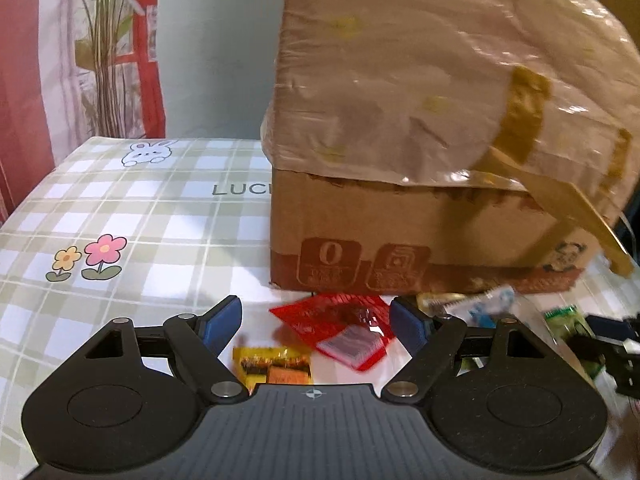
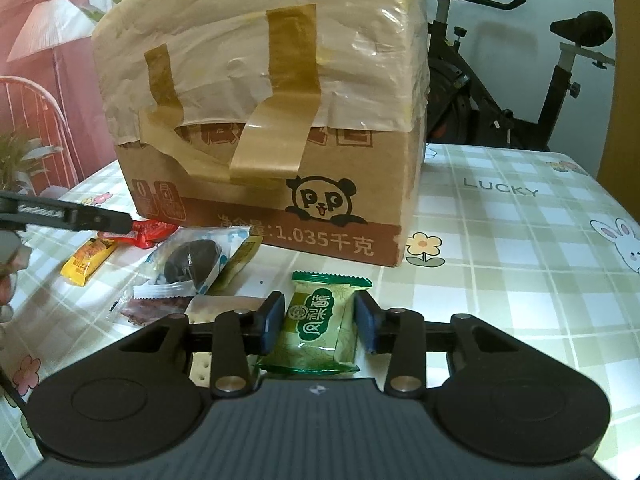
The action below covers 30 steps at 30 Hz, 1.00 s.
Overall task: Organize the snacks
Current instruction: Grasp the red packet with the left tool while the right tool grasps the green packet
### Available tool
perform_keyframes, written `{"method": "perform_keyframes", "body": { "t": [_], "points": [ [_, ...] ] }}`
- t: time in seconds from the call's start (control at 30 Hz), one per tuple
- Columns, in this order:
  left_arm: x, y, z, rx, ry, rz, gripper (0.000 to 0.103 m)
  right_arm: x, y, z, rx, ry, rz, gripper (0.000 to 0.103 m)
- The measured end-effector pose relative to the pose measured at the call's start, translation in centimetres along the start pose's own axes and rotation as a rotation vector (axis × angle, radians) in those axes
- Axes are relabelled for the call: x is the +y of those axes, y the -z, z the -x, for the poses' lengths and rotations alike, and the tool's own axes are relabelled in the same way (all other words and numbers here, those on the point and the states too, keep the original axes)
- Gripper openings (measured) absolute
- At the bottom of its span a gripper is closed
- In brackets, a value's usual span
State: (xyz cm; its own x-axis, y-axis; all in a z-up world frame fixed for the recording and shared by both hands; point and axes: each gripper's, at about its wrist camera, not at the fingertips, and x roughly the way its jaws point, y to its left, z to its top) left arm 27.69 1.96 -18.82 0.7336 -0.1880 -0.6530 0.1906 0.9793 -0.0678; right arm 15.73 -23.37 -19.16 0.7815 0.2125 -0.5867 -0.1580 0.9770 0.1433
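My left gripper (image 1: 316,322) is open just above the table, its blue pads either side of a red snack packet (image 1: 344,328). A yellow packet (image 1: 276,366) lies just behind the jaws. My right gripper (image 2: 320,318) is open around a green pastry packet (image 2: 320,322); the pads stand close to its sides, with small gaps. The taped cardboard box (image 2: 280,120) stands right behind the snacks, and it also shows in the left wrist view (image 1: 420,160). More packets lie in a heap: a white one with a dark cake (image 2: 192,264), a brown one (image 2: 148,308), a yellow one (image 2: 86,266).
The table has a green checked cloth (image 1: 120,220) with flowers and rabbits. An exercise bike (image 2: 520,80) stands behind the table on the right. A plant and a red curtain (image 1: 24,80) are at the far left. My left gripper shows at the left edge of the right wrist view (image 2: 60,212).
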Motion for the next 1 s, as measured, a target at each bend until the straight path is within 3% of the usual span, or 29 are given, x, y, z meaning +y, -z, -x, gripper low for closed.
{"method": "perform_keyframes", "body": {
  "t": [0.2,0.43,0.5,0.6,0.63,0.73,0.8,1.0],
  "points": [
    [-1.3,-0.9,-2.1,0.031,-0.053,-0.051,0.083,0.0,0.0,0.0,-0.002,-0.007,-0.004,0.041],
    [-2.1,0.1,-1.8,0.074,-0.026,-0.102,0.08,-0.1,0.0,-0.2,-0.003,-0.016,-0.018,0.041],
    [-2.4,0.4,-1.4,0.071,-0.031,-0.138,0.073,-0.1,0.0,-0.2,-0.004,-0.014,-0.017,0.041],
    [-3.0,0.8,-0.5,0.071,0.006,-0.167,0.051,0.0,0.0,-0.2,-0.005,-0.015,-0.019,0.041],
    [-3.2,0.9,-0.3,0.072,0.014,-0.177,0.039,0.0,0.0,-0.2,-0.005,-0.016,-0.022,0.041],
    [-4.0,1.6,0.7,0.066,0.022,-0.22,0.032,-0.1,0.0,-0.1,-0.005,-0.02,-0.029,0.041],
    [-4.5,2.2,1.4,0.063,0.037,-0.257,0.011,-0.2,0.0,-0.1,-0.005,-0.021,-0.031,0.041],
    [-5.0,3.6,3.8,0.04,0.055,-0.235,0.011,-0.1,0.0,-0.2,-0.005,-0.024,-0.036,0.041]
  ]
}}
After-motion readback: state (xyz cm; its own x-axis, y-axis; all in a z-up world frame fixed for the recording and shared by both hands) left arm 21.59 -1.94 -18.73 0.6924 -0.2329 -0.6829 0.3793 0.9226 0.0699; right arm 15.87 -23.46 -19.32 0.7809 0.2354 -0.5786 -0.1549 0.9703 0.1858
